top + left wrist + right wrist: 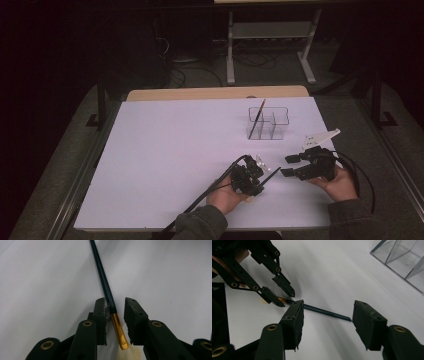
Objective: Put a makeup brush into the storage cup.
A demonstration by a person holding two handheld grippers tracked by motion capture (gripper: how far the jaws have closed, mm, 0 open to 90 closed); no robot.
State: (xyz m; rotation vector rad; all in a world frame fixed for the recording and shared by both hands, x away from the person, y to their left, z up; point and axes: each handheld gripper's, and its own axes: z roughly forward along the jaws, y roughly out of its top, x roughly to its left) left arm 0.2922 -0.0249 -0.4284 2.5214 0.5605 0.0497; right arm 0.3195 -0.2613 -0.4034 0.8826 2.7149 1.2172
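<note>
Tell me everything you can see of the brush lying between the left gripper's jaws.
The brush lies flat on the white table. It has a long, thin dark handle, a gold metal-looking ferrule and pale bristles. The left gripper straddles it at the ferrule: one jaw touches it, the other stands apart. Its pointed tail end lies free toward the right gripper.

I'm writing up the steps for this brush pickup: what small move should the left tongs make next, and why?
Probably finish closing the left tongs. The brush lies on the table between the jaws: one pad touches the handle by the gold band, but a gap remains at the other, so it is not gripped yet.
</note>
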